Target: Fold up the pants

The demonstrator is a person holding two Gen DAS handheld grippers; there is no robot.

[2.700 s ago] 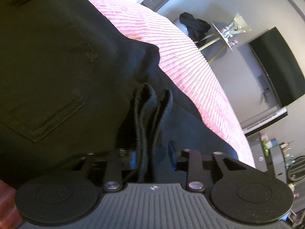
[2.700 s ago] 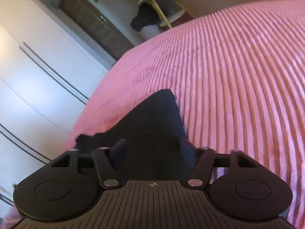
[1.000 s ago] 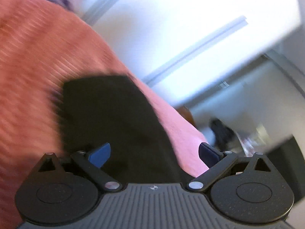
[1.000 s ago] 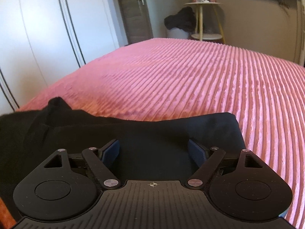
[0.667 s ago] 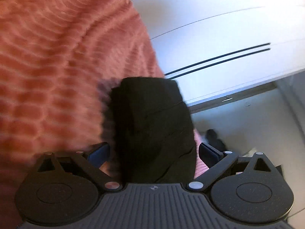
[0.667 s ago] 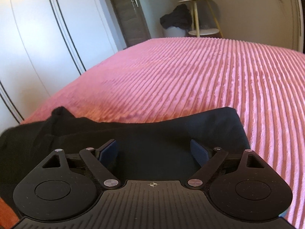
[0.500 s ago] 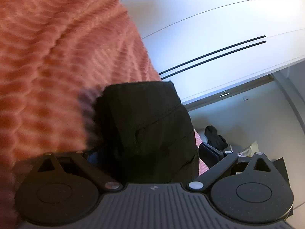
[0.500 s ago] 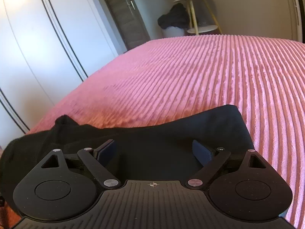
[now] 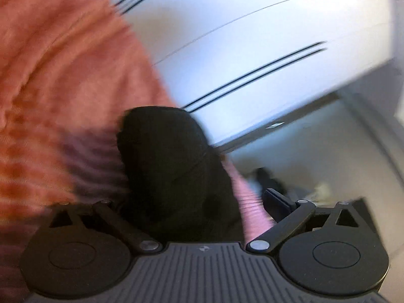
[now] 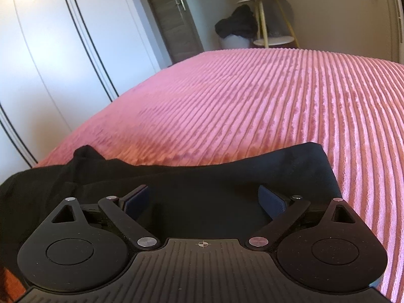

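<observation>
Both grippers, left gripper (image 9: 199, 202) and right gripper (image 10: 204, 199), gape wide, holding nothing, over the folded black cotton pants (image 10: 227, 192) on the pink ribbed bed (image 10: 252, 106); next, likely press flat ahead.

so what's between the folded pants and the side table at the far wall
Right wrist view: only bare pink bedspread lies between the pants and the side table.

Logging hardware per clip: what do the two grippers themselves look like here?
Both match: the left gripper and right gripper have a ribbed dark-grey body with a small crosshair mark, two round black discs, black linkage arms with silver pivots, and dark blue finger pads. No cables or sleeves visible.
</observation>
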